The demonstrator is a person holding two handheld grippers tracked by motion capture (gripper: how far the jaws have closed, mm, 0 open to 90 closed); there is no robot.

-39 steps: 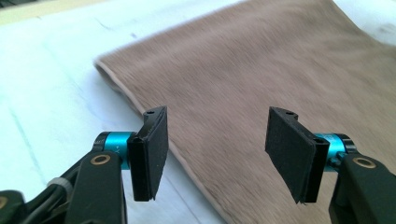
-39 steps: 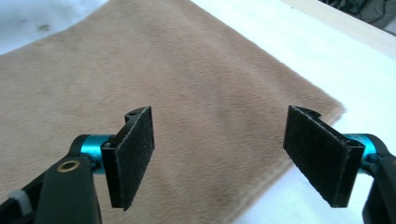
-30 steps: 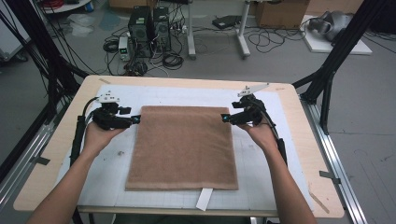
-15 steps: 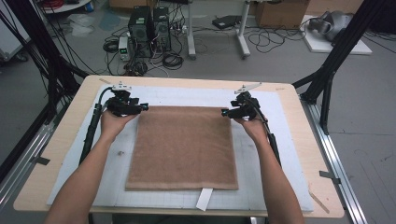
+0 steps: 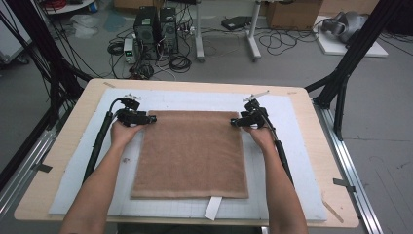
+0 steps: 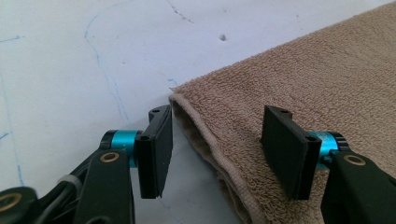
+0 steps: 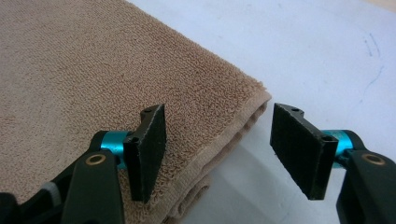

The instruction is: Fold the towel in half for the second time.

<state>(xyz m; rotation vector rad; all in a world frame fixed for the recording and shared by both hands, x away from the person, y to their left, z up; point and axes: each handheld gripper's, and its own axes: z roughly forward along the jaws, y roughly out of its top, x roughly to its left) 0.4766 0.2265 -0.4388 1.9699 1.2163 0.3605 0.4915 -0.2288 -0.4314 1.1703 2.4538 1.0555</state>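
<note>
- Looking down at a light wooden table (image 5: 53, 161) in a cluttered lab, with a white gridded mat (image 5: 195, 100) covering most of it and computers and cables on the floor behind.
- Seeing a tan terry-cloth towel (image 5: 192, 151) lying flat in the middle of that mat. Stacked layers are showing along its edge in both gripper views, so guessing it's already folded at least once.
- Finding the left black two-jaw gripper (image 5: 151, 118) down at the towel's far-left corner.
  - Standing roughly half open (image 6: 217, 135), having just been easing a touch wider.
  - Straddling the hemmed corner, one jaw over bare mat and the other over the pile (image 6: 327, 70).
  - Not pinching anything yet.
- Finding the right black two-jaw gripper (image 5: 234, 122) mirroring that at the far-right corner.
  - Gaping fairly wide (image 7: 219, 126) but having just been closing.
  - Bracketing the towel's edge, one jaw over cloth (image 7: 93, 56) and the other over mat.
  - Not squeezing anything yet either.
- Reckoning the approach is basically done, with both tools lined up on their corners.
- Still waiting on:
  - the actual clamp on both corners;
  - then probably lifting and carrying the far edge toward the near one for another fold.
</note>
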